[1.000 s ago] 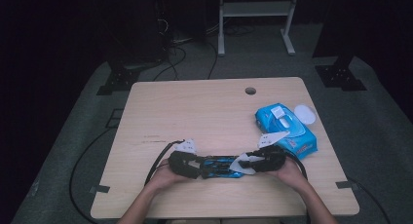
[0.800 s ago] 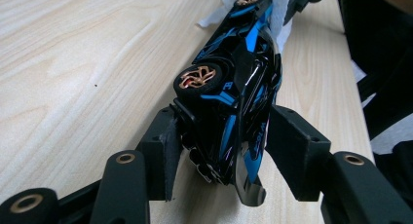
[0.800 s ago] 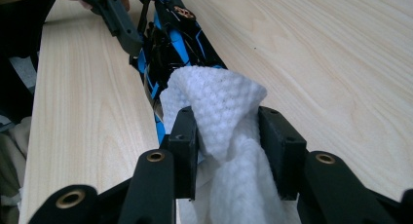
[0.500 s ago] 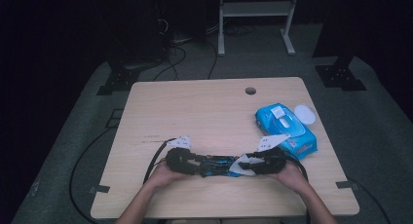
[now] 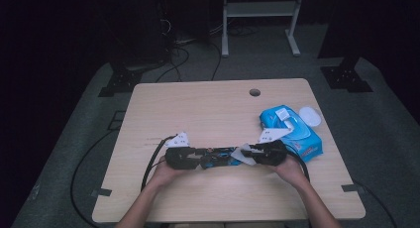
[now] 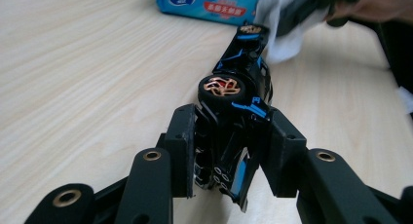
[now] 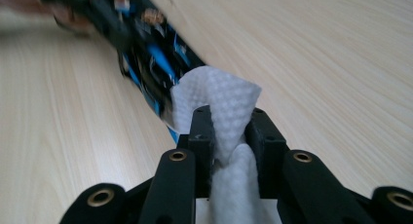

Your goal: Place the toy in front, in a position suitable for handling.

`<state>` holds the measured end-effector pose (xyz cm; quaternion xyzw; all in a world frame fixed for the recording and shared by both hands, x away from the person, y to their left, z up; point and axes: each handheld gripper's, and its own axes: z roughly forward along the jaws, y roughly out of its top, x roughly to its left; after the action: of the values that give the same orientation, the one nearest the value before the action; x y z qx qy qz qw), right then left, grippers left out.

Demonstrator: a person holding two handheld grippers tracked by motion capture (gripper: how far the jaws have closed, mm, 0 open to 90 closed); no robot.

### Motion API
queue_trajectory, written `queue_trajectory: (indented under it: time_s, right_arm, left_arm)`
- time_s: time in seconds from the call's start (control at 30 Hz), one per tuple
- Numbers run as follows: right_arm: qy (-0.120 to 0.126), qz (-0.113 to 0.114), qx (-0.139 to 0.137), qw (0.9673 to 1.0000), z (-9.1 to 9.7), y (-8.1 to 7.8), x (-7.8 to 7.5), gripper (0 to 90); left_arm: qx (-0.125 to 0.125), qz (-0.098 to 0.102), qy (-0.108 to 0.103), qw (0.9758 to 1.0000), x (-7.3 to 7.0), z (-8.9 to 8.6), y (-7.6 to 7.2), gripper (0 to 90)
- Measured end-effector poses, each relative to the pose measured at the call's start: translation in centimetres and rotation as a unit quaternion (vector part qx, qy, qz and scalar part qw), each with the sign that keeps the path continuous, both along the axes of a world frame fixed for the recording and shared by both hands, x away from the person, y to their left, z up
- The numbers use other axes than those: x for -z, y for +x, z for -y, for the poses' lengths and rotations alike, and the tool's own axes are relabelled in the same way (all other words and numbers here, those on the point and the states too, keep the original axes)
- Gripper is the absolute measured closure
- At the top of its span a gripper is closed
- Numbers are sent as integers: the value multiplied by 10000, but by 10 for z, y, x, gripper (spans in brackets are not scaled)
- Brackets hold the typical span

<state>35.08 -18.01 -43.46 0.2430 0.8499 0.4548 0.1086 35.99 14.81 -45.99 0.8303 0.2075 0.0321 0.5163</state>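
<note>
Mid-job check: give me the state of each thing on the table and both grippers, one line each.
Left gripper: shut on toy car.
Toy car: held off the table, tipped on its side.
Right gripper: shut on wipe.
Wipe: bunched, pressed against the toy car.
Wipes pack: lying flat, flap open.
White lid: lying beside the pack.

We see a light wooden rectangular table (image 5: 208, 114) with a small round hole (image 5: 254, 92). On its right side lie a blue wet-wipes pack (image 5: 292, 130) and, perhaps, a white round lid (image 5: 310, 116).
</note>
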Motion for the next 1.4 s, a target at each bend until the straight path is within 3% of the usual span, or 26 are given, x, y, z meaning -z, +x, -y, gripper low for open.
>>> queue_trajectory:
  time_s: [0.2, 0.4, 0.67, 0.8, 0.93, 0.97, 1.1, 1.17, 1.23, 1.4]
  right_arm:
    - [-271, 115, 62, 9995, -7, -1, -2, 790]
    - [-222, 290, 273, 9990, -20, -5, -12, 829]
    - [-88, 284, 195, 9994, -65, -8, -9, 837]
    - [-176, 328, 127, 9992, -81, -9, -7, 837]
    - [-464, 488, 320, 9972, -82, -6, -8, 841]
    - [-407, 416, 386, 9976, -79, -4, -8, 841]
    - [-425, 479, 437, 9970, -82, -7, -8, 838]
    - [-394, 483, 408, 9972, -85, -8, -8, 807]
    - [-343, 434, 365, 9978, -85, -9, -9, 719]
    - [-305, 470, 393, 9977, -73, -14, -16, 574]
  left_arm:
    - [14, 28, 265, 9996, 4, 0, -1, 606]
    - [7, 236, 356, 9991, 4, 2, -6, 604]
    - [33, 323, 403, 9987, 4, 3, -8, 604]
    - [23, 408, 418, 9983, 4, 4, -10, 605]
    - [16, 432, 449, 9981, 4, 4, -11, 605]
    - [15, 427, 440, 9981, 4, 4, -11, 605]
    - [15, 454, 462, 9979, 4, 6, -11, 604]
    - [16, 448, 460, 9979, 4, 5, -11, 603]
    - [14, 440, 456, 9980, 4, 5, -11, 602]
    - [16, 396, 413, 9984, 4, 5, -10, 600]
